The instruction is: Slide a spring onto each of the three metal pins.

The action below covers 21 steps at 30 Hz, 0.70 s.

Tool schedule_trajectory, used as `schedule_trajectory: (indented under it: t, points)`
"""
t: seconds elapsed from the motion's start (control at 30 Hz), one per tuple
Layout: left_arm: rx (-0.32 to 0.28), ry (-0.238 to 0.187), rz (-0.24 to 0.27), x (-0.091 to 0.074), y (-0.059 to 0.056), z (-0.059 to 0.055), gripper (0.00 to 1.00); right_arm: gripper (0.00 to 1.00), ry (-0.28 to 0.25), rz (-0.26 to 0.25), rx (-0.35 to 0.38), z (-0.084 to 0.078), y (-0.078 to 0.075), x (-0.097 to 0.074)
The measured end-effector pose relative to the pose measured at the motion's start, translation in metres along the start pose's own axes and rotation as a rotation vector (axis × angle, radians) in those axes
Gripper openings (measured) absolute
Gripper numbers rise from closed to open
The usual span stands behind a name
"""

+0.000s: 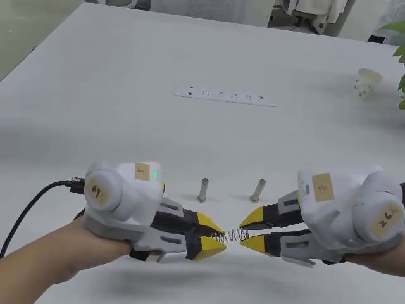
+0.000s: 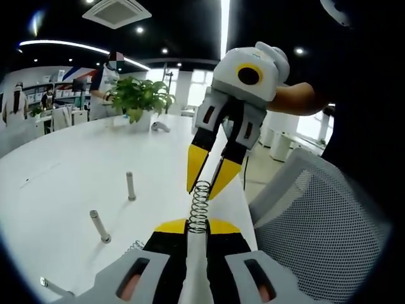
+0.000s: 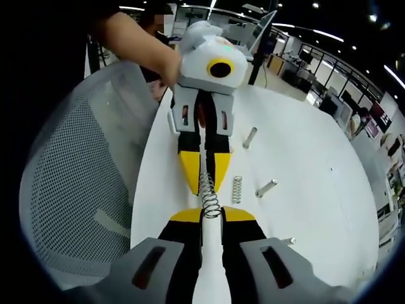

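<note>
Springs number two. One spring [image 1: 233, 236] hangs level in the air above the near edge of the desk [image 1: 126, 95], stretched between the two grippers, which face each other tip to tip. The left gripper [image 1: 221, 240] has its jaws clenched on the spring's left end. The right gripper [image 1: 243, 235] has its jaws clenched on the right end. In each gripper view the coil runs straight from that gripper's own jaws to the yellow tips of the other one. The second spring [image 3: 237, 189] lies loose on the desk, between the held spring and the pins.

Pins number three, and all look bare. In the head view two stand upright just beyond the grippers, the middle pin [image 1: 203, 189] and the right pin [image 1: 258, 189], apart from each other. The left pin [image 3: 250, 137] shows in the right gripper view, farther left, beside the left gripper's body.

One power strip [image 1: 224, 96] lies across the middle of the desk, well beyond the pins. One paper cup [image 1: 367, 81] sits at the far right, near plant leaves [image 1: 400, 50]. One black cable [image 1: 31, 202] trails left from the left gripper. One mesh chair [image 2: 316, 221] stands at the desk's near side.
</note>
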State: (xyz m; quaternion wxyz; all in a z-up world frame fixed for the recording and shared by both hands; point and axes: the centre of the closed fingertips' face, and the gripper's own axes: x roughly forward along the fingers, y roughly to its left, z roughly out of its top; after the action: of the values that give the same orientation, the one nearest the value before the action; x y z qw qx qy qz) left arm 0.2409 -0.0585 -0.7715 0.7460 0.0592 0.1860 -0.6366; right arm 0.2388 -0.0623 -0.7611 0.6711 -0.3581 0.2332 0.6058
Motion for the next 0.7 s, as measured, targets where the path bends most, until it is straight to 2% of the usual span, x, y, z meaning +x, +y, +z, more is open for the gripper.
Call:
schedule_trajectory:
  t: [0.1,0.17,0.3,0.43,0.57,0.7]
  points:
    - [0.005,0.006,0.001,0.0,0.001,-0.001,0.02,0.08,-0.023,0.01,-0.014,0.006,0.001,-0.003]
    - [0.007,0.008,-0.002,-0.001,0.0,-0.002,0.02,0.08,-0.067,0.022,-0.009,0.017,0.002,-0.007]
    - [0.009,0.0,-0.001,0.0,0.0,0.001,0.02,0.08,-0.11,0.025,0.001,0.029,0.0,-0.01]
    - [0.008,-0.004,0.003,0.0,0.0,0.003,0.02,0.08,-0.15,0.025,0.03,0.036,-0.001,-0.01]
    - [0.008,-0.003,-0.001,0.001,-0.001,0.004,0.02,0.07,-0.214,0.019,0.07,0.046,0.0,-0.008]
    - [0.017,0.008,-0.011,0.005,-0.005,0.004,0.02,0.07,-0.23,0.018,0.058,0.05,0.004,-0.004]
